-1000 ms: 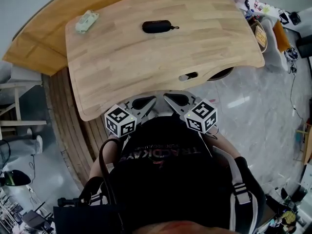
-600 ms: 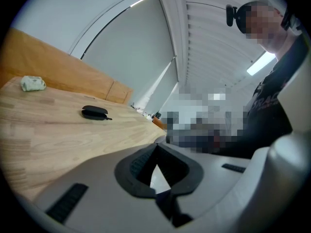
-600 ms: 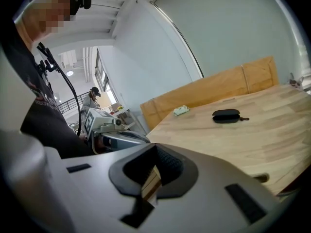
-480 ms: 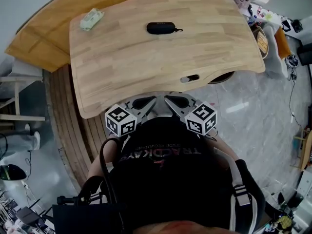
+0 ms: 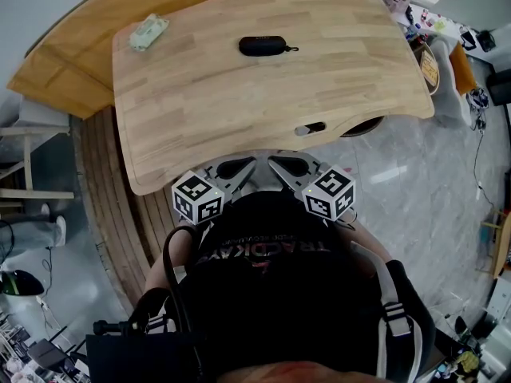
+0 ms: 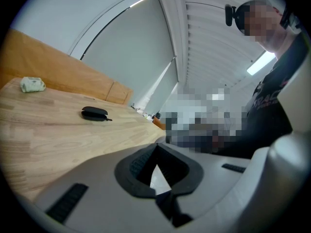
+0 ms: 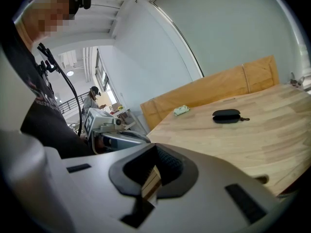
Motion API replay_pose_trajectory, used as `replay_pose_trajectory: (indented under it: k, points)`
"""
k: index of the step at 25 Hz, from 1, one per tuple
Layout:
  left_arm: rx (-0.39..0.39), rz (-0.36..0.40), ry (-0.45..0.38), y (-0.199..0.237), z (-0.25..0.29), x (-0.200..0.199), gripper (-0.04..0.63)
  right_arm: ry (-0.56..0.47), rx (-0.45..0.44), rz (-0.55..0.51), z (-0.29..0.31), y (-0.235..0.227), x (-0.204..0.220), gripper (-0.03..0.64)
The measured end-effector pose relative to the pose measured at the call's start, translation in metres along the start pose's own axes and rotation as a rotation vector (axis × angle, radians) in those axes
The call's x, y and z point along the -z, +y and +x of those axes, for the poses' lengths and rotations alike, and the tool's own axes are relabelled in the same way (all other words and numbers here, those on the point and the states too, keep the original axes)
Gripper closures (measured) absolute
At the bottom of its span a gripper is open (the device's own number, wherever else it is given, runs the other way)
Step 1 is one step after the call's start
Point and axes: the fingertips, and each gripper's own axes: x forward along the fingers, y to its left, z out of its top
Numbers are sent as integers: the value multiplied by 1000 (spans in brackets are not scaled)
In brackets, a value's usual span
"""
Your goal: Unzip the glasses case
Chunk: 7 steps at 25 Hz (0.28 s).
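The black zipped glasses case lies shut on the far middle of the wooden table, its pull tab pointing right. It also shows small in the left gripper view as the case and in the right gripper view as the case. My left gripper and right gripper are held side by side close to the person's chest, at the table's near edge and far from the case. Both are shut with nothing between their jaws, as the left gripper and right gripper show up close.
A pale green packet rests at the table's far left corner. The near edge has a cut-out slot. A plywood panel stands behind the table. Clutter crowds the right side, and a machine on a cart stands at the left.
The head view has shifted slightly, so the table sits a little differently in frame. The grippers and the case have not moved.
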Motion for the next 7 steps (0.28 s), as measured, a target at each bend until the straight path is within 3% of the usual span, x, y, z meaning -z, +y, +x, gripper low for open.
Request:
replay_pose_trajectory:
  k: [7]
  points:
    - [-3, -1, -2, -1, 2, 0, 583, 2, -1, -4, -1, -1, 0, 600]
